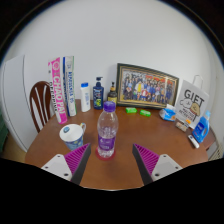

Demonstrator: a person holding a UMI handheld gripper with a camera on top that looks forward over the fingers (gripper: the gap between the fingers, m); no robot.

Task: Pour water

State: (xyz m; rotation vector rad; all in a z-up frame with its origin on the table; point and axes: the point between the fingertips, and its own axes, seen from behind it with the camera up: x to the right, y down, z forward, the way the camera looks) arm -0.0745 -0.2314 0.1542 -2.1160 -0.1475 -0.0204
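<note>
We are looking along the claw (pixel 110 160) at a round wooden worktop (pixel 150 128), and the water bottle (pixel 107 131) stands upright right in front of us, just ahead of the fingertips and lined up with the gap between them. It has a purple label, a blue cap and clear water inside. Our two fingers are spread wide, purple pads (pixel 146 157) facing inward, and neither one touches the bottle; there is open space at both sides. The claw sits low and level over the near edge of the worktop, pointing straight across it. Just left of the bottle, near our left finger, we see a white cup (pixel 71 135) standing on its own. Farther back, a framed group photo (pixel 146 87) leans against the wall, with a dark bottle (pixel 98 93) and a small white one (pixel 84 96) to its left, and a white gift bag (pixel 192 106) off to the right.
</note>
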